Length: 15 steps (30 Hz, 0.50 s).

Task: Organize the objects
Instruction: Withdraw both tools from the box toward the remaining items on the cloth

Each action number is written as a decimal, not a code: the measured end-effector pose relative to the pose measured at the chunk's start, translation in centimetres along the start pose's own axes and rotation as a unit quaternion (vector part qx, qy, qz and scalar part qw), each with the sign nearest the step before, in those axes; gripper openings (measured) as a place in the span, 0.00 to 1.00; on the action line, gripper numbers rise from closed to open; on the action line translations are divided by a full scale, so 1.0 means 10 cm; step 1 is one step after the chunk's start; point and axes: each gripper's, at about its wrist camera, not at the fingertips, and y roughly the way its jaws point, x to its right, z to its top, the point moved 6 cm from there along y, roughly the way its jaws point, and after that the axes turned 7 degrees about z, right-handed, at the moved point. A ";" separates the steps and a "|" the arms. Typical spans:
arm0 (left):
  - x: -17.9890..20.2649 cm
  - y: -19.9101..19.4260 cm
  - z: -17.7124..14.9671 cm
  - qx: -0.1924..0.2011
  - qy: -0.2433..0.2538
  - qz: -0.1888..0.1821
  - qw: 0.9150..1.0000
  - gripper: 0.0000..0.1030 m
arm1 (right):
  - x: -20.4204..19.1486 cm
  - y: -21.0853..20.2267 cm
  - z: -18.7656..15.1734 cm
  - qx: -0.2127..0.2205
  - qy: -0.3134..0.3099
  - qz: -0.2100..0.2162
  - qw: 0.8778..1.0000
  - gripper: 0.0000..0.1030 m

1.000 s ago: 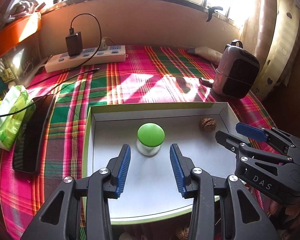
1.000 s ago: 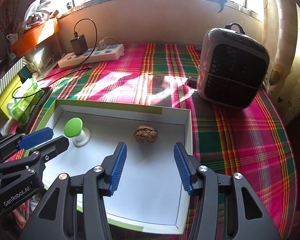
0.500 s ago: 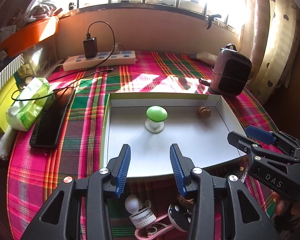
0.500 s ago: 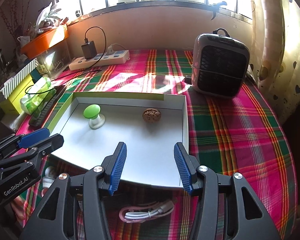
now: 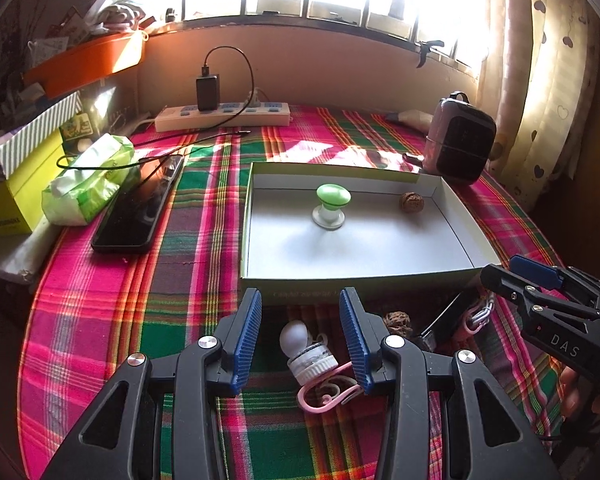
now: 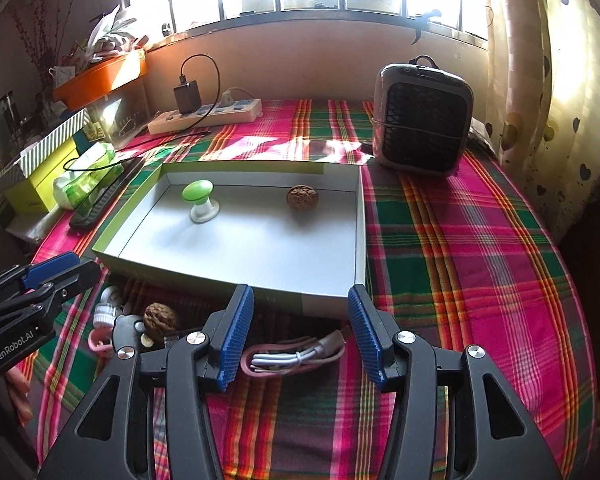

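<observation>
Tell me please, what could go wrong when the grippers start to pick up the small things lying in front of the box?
1. The white bulb-shaped item lies tangled with a pink cord, so lifting one may drag the other.
2. The walnut sits close among other small items; the left gripper could knock it and make it roll.
3. The bundled cable lies close to the box wall; the right gripper might push the box.
</observation>
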 end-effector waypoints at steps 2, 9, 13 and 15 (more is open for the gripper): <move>-0.03 -0.02 -0.05 0.000 -0.003 -0.004 1.000 0.38 | 0.01 -0.03 -0.05 0.000 0.002 -0.001 1.000 0.49; -0.11 -0.09 -0.22 -0.002 -0.006 -0.023 1.000 0.38 | 0.05 -0.12 -0.17 0.004 0.006 -0.004 1.000 0.49; -0.15 -0.12 -0.32 -0.006 -0.003 -0.037 0.999 0.38 | 0.07 -0.15 -0.25 0.003 0.008 -0.002 1.000 0.49; -0.16 -0.12 -0.38 -0.008 0.003 -0.047 0.999 0.38 | 0.09 -0.15 -0.29 0.001 0.011 -0.001 1.000 0.49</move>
